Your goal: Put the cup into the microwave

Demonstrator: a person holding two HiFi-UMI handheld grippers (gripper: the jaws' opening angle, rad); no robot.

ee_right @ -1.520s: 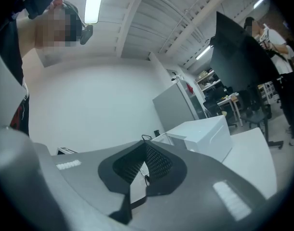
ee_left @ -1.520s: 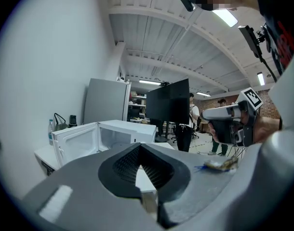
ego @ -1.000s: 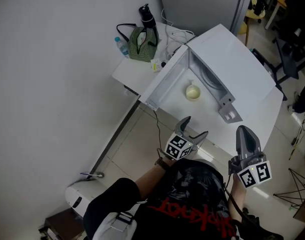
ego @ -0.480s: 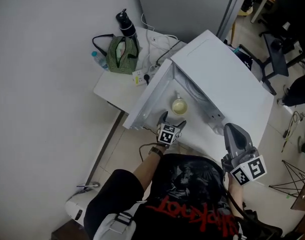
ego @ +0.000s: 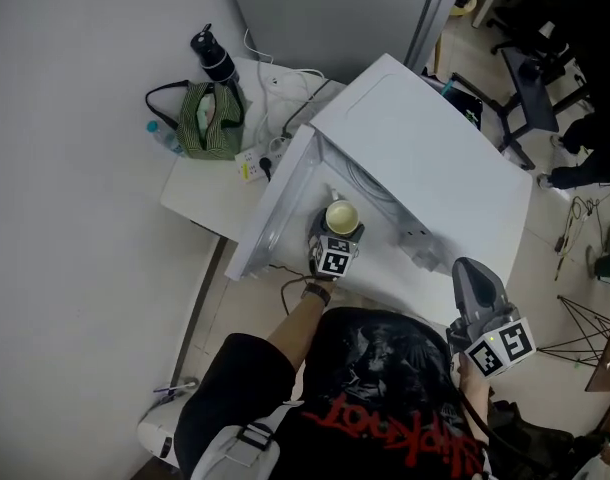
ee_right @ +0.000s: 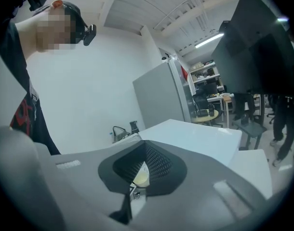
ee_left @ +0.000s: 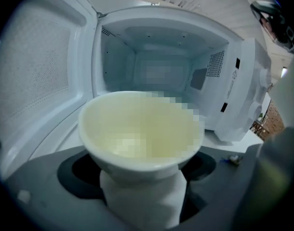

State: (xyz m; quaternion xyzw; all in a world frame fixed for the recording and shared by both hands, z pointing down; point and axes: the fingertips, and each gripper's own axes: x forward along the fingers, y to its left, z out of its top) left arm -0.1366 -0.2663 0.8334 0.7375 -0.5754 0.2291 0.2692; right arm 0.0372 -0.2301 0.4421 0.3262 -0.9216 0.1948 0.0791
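A pale yellow cup (ego: 342, 215) stands in front of the white microwave (ego: 425, 148), whose door (ego: 275, 208) hangs open to the left. My left gripper (ego: 337, 230) reaches in from below, shut on the cup. In the left gripper view the cup (ee_left: 142, 134) fills the middle, its base pinched between the grey jaws of that gripper (ee_left: 142, 196), with the empty oven cavity (ee_left: 161, 47) straight behind it. My right gripper (ego: 472, 268) hovers shut at the lower right, away from the oven. Through the right gripper (ee_right: 137, 177) a sliver of the cup (ee_right: 141, 177) shows.
Left of the microwave, a small white table (ego: 200, 193) carries a green bag (ego: 207, 118), a black bottle (ego: 213, 58), a water bottle (ego: 163, 138) and a power strip (ego: 250, 163) with cables. Office chairs (ego: 530, 78) stand at the upper right. A grey wall runs along the left.
My left gripper went from open and short of the oven forward to the cup and closed on it. The right gripper stayed low at the right, shut.
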